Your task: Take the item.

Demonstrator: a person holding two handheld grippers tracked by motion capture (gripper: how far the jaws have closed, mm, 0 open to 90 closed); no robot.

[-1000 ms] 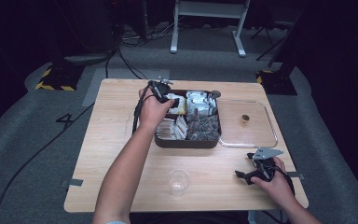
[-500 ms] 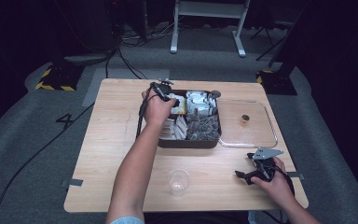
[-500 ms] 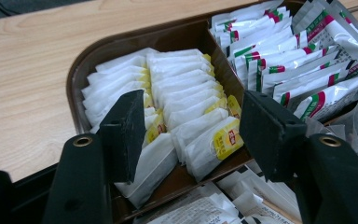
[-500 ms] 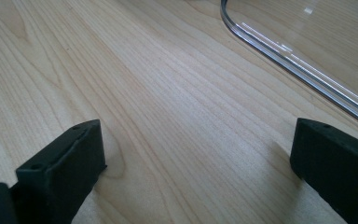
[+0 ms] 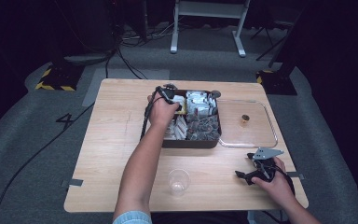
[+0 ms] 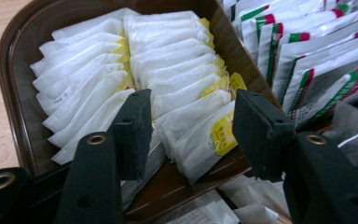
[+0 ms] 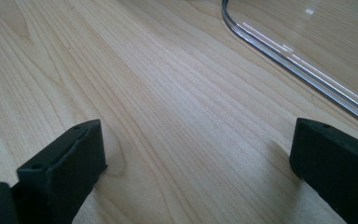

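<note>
While left gripper (image 6: 189, 128) jaws, closing, straddle tea bags (image 6: 168, 88) in brown tray (image 6: 14, 60), right gripper (image 7: 198, 163) jaws spread.

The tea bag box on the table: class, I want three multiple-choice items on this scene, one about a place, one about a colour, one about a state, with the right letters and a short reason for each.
1. Where does the clear cup stand?
A. inside the box
B. on the table, nearer the person than the box
C. on the clear lid

2. What colour are the tags on the white tea bags?
A. yellow
B. blue
C. black

3. How do the jaws of the left gripper stand?
A. shut on a tea bag
B. apart, astride the front tea bags
C. shut on nothing

Answers: 1 B, since the cup sits on bare wood in front of the box. 2 A, since yellow tags show along the row. 3 B, since gaps show beside both pads, though the jaws have just been closing.
</note>
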